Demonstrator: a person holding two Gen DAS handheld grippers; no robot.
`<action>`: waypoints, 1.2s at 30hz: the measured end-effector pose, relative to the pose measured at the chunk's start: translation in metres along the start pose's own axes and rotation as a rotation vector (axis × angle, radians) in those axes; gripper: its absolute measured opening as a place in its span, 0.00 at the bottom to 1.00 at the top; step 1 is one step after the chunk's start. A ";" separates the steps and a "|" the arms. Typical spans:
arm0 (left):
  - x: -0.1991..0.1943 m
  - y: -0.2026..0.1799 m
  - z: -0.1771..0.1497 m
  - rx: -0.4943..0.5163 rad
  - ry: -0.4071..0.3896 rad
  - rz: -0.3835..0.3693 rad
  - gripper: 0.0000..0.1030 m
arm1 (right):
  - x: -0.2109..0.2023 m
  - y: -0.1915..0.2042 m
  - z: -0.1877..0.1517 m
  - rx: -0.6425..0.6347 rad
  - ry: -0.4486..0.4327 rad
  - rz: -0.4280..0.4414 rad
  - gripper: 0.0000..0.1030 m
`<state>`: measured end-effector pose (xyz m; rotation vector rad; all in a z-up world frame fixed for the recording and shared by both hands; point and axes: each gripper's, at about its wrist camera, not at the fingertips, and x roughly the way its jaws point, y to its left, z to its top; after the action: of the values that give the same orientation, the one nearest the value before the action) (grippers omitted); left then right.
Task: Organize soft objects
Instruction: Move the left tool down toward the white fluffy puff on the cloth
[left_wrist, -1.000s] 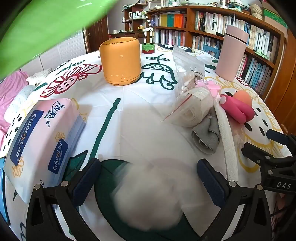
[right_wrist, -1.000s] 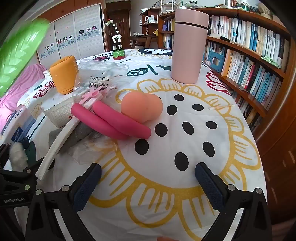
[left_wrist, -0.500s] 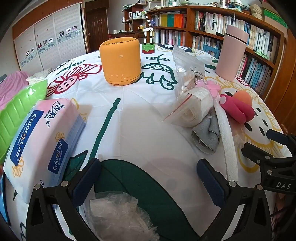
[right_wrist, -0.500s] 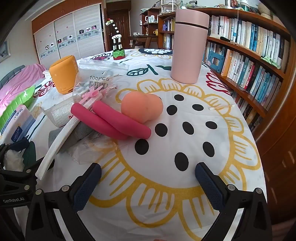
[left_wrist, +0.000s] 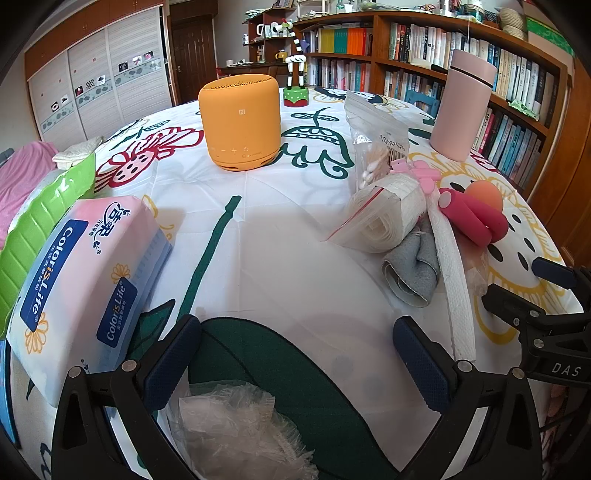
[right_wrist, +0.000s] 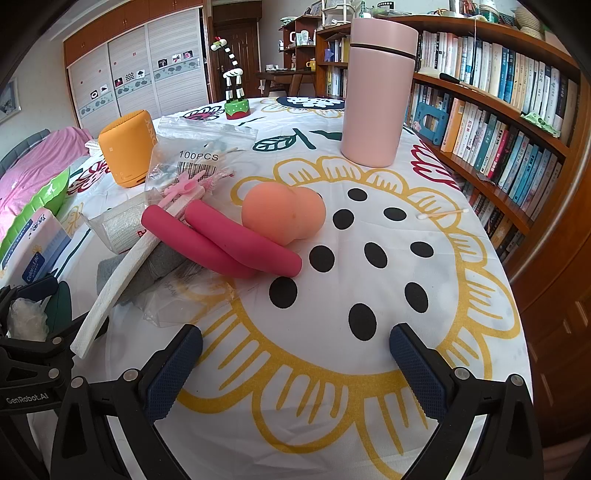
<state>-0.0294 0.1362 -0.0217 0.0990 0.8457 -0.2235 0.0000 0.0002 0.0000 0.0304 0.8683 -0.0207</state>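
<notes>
My left gripper (left_wrist: 297, 354) is open above the tablecloth, with a crumpled clear plastic cap (left_wrist: 240, 428) lying just below and between its fingers, untouched. A pink tissue pack (left_wrist: 85, 280) lies to its left, beside a green tray (left_wrist: 33, 229). To the right sit a bag of cotton pads (left_wrist: 384, 218), a grey cloth (left_wrist: 413, 269) and a white foam strip (left_wrist: 454, 280). My right gripper (right_wrist: 295, 356) is open over the sunflower print. Ahead of it lie two pink foam rollers (right_wrist: 229, 243) and an orange sponge (right_wrist: 284, 214).
An orange speaker (left_wrist: 240, 122) and a pink tumbler (right_wrist: 376, 92) stand further back on the table. A bag of cotton swabs (right_wrist: 192, 162) leans by the rollers, one loose swab (right_wrist: 441, 213) lies right. A zebra figure (right_wrist: 234, 96) stands far back. Bookshelves (right_wrist: 509, 122) line the right.
The green tray swung down from overhead and settled at the left beside the tissue pack. The plastic cap dropped and came to rest under my left gripper. Both grippers stayed put.
</notes>
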 end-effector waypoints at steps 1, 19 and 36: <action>0.000 0.000 0.000 0.000 0.000 0.000 1.00 | 0.000 0.000 0.000 0.000 0.000 0.000 1.00; 0.000 0.000 0.000 0.000 0.000 0.000 1.00 | 0.000 0.000 0.000 -0.001 0.000 -0.001 1.00; -0.003 -0.001 -0.002 0.003 0.002 -0.014 1.00 | 0.000 0.000 0.000 -0.001 0.000 -0.001 1.00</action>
<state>-0.0331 0.1362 -0.0207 0.0963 0.8487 -0.2374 0.0000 0.0002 -0.0001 0.0288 0.8680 -0.0212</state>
